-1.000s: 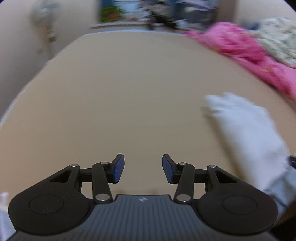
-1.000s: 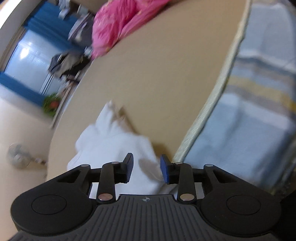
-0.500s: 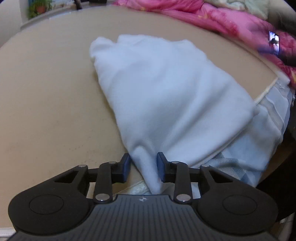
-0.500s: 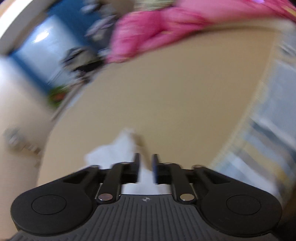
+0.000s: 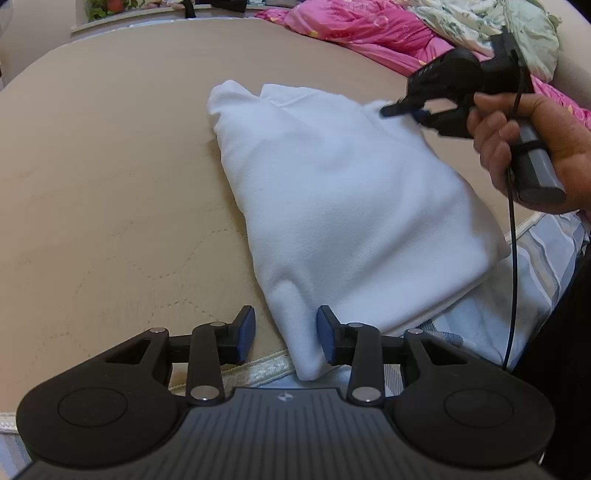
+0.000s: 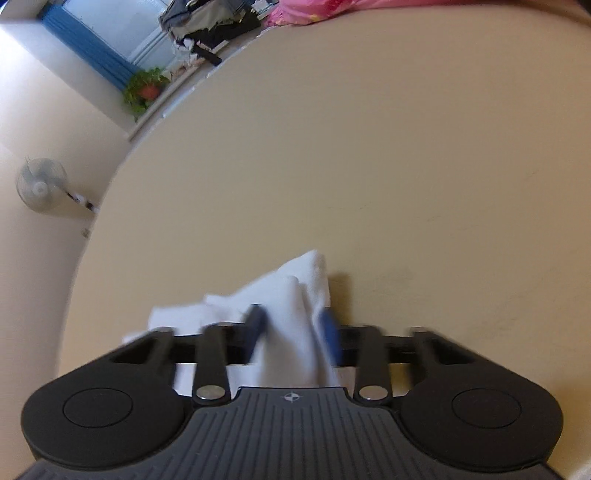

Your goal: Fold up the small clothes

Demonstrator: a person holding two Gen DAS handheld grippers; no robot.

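On the tan bed (image 5: 110, 177), my left gripper (image 5: 286, 334) straddles the white garment (image 5: 351, 206) loosely, my right gripper (image 6: 293, 328) seemingly pinching its blurred far corner; I'd lift evenly.

The garment (image 5: 343, 206) is lying on the mattress (image 5: 110, 177), its near edge overhanging the mattress's near border. The left claw (image 5: 286, 334) is sitting at the garment's near corner; the right claw (image 5: 413, 109) is sitting at its far right corner. A quilt (image 5: 362, 33) is lying behind the garment, along the mattress's far right side. A plant (image 6: 146, 90) is standing on the sill beyond the mattress.
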